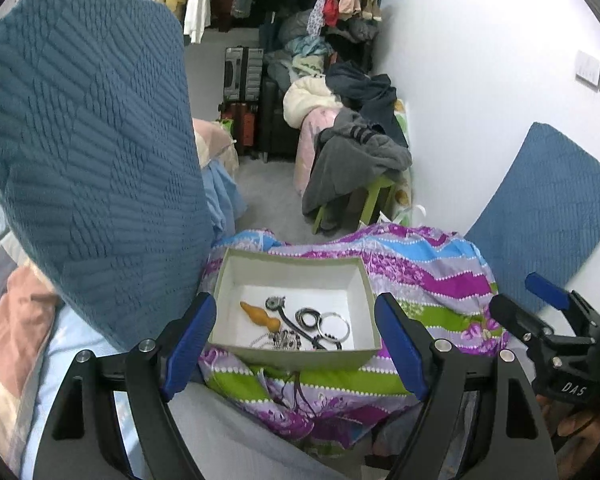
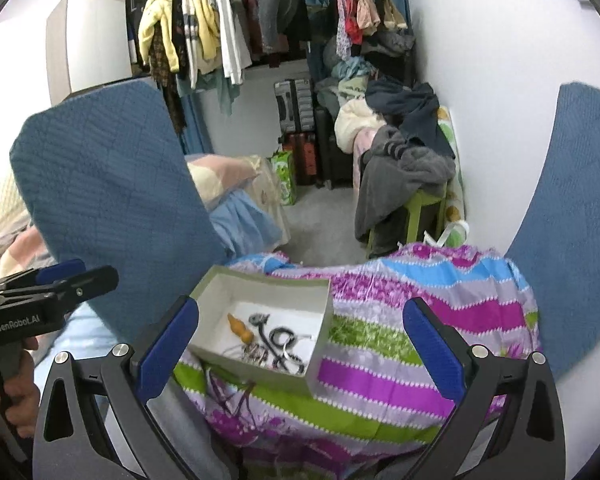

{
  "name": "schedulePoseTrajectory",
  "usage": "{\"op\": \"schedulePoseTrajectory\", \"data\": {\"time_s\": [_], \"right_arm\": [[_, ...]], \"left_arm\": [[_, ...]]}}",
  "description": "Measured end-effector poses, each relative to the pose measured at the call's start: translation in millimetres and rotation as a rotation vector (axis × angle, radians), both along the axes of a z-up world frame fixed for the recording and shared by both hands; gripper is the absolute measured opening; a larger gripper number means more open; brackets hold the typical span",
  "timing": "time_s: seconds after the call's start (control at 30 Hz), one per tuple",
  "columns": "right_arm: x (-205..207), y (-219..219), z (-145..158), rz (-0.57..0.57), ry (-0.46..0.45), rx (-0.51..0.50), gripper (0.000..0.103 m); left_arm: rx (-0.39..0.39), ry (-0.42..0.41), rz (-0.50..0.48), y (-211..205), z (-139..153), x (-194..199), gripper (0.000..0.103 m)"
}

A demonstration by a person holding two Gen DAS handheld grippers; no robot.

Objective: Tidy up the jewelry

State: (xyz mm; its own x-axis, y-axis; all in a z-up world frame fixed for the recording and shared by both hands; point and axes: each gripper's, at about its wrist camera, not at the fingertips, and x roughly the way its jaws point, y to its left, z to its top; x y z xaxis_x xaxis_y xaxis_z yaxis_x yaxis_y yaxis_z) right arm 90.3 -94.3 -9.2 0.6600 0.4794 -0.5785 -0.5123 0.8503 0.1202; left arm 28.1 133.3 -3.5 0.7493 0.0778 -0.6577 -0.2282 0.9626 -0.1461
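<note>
1. While your left tool point(image 1: 296, 344) and right tool point(image 2: 302, 350) hang with fingers apart and empty, quilted blue cushions point(image 1: 88, 152) crowd both sides.
2. The shallow grey-green cardboard box point(image 1: 296, 356) sits on the striped floral cloth point(image 2: 420, 320), holding an orange carved pendant point(image 1: 260, 316), dark cords, beaded strands and silver bangles point(image 1: 336, 326).
3. Beyond, a clothes-heaped green stool point(image 2: 424, 204) stands before suitcases point(image 2: 296, 108).

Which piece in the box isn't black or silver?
The orange gourd-shaped pendant at the left of the box. The rings and chain beside it are black or silver.
</note>
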Motion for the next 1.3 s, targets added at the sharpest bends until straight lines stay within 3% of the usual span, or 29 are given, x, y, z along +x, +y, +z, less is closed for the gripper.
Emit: {"op": "schedulePoseTrajectory", "data": {"time_s": [0.13, 0.53, 1.3], "right_arm": [[-2.7, 1.0, -12.3, -0.009, 0.037, -0.018, 0.103], [-12.1, -5.0, -24.8, -0.049, 0.034, -0.046, 0.103], [-13.5, -9.3, -35.4, -0.076, 0.047, -0.082, 0.103]], "left_arm": [[0.006, 0.016, -0.004, -5.5, -8.5, -4.1, 0.082], [0.006, 0.063, 0.01, -6.4, -28.5, -10.0, 0.082], [0.003, 0.058, 0.005, -12.4, -26.6, -9.2, 0.082]]}}
